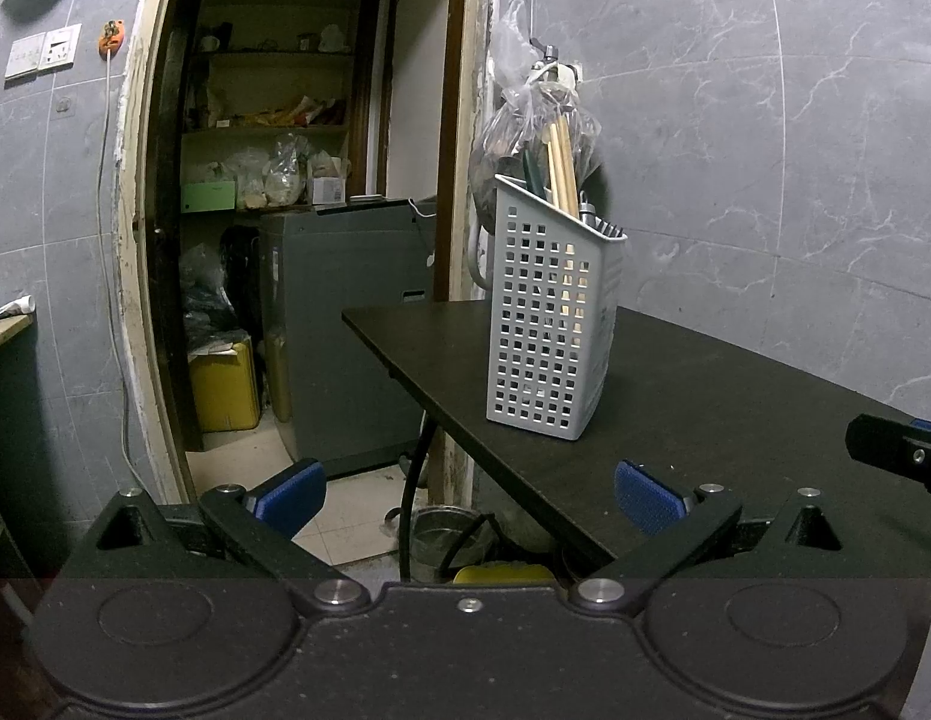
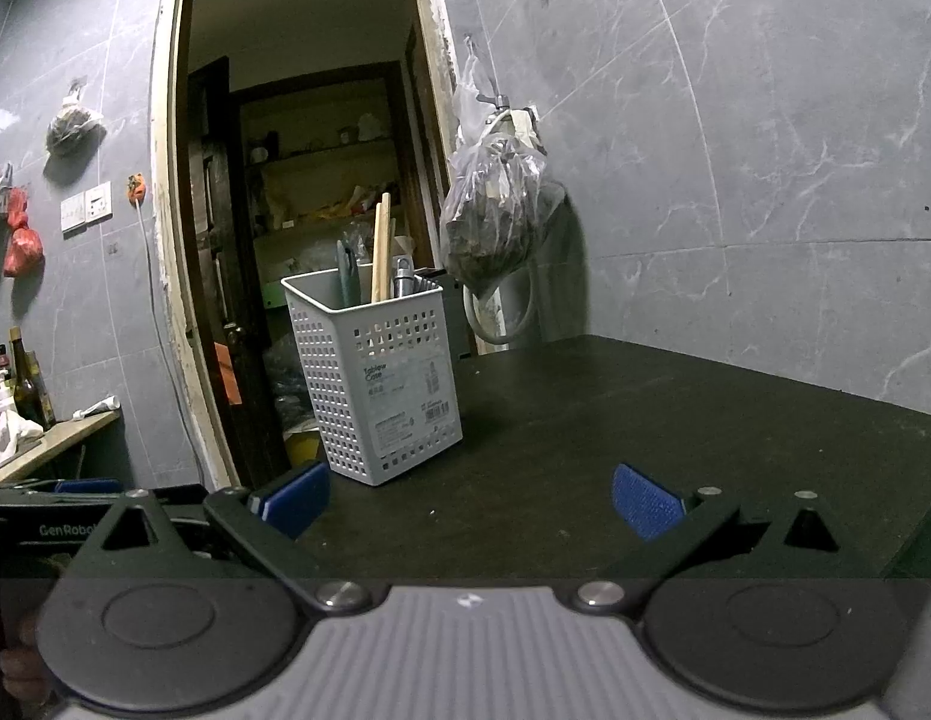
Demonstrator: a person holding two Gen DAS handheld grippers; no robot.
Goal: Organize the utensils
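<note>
A white perforated utensil basket [image 1: 552, 312] stands upright on the dark table [image 1: 735, 420] near its left edge. It holds wooden chopsticks [image 1: 561, 165], a green-handled utensil and metal utensils. In the right wrist view the basket [image 2: 378, 378] stands ahead and left, with the chopsticks [image 2: 381, 249] sticking up. My left gripper [image 1: 468, 495] is open and empty, at the table's front-left corner, short of the basket. My right gripper [image 2: 471, 501] is open and empty over the table, just in front of the basket. The right gripper's tip [image 1: 897, 450] shows at the left view's right edge.
A plastic bag of dark stuff [image 2: 495, 216] hangs on the tiled wall behind the basket, with a white hose. An open doorway [image 1: 303, 210] to a storeroom lies left of the table. A side counter with bottles [image 2: 21, 384] stands at far left. A metal bowl [image 1: 444, 534] sits on the floor.
</note>
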